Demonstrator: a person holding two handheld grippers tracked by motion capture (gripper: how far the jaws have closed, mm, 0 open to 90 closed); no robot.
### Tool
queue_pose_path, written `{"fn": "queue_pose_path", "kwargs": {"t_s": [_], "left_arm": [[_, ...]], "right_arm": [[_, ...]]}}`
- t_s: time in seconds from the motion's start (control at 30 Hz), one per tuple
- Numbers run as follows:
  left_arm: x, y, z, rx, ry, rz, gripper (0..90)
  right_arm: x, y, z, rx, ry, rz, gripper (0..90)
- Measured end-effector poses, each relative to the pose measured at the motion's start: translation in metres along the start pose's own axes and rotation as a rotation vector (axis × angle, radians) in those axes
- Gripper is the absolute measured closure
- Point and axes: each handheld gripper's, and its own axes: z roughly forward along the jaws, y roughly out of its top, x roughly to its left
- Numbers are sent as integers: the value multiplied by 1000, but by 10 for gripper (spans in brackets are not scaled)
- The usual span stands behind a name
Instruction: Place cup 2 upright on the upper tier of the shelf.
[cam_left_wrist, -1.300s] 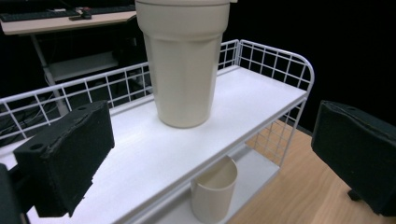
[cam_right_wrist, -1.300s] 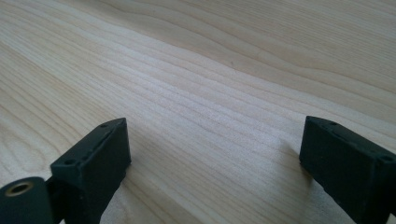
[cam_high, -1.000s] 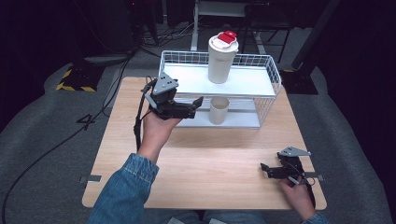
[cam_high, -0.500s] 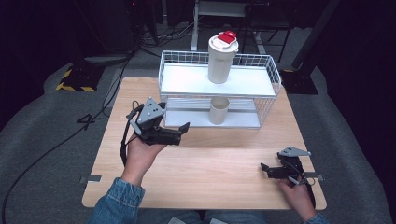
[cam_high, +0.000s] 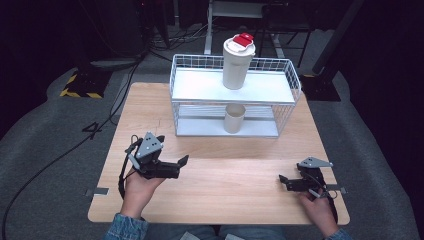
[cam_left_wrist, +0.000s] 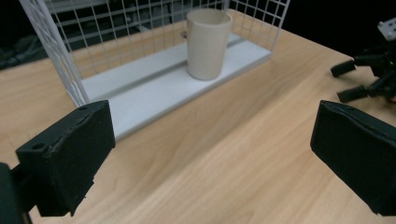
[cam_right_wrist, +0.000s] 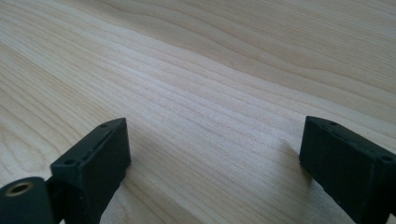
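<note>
White wire rack (cam_high: 285, 80), 2 shelves, at the table's far centre. Upper shelf: tall cream tumbler (cam_high: 237, 62), upright, red-and-white lid fitted. Lower shelf: short cream cup (cam_high: 234, 118), upright, open-topped, directly below the tumbler.

The left gripper (cam_high: 183, 160) and right gripper (cam_high: 283, 180) are both black, each topped by a grey three-cornered plate, with blocky black jaws showing small screw holes. A black cable loops beside the left hand (cam_high: 137, 189). Blue denim cuffs cover both wrists.
</note>
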Motion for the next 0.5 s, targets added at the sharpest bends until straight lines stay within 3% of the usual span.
{"fn": "queue_pose_path", "kwargs": {"t_s": [0.17,0.5], "left_arm": [[2,-19,2,21,0,4,10],[16,-54,8,101,34,-53,15]], "right_arm": [[0,0,0,0,0,0,91],[0,0,0,0,0,0,91]]}}
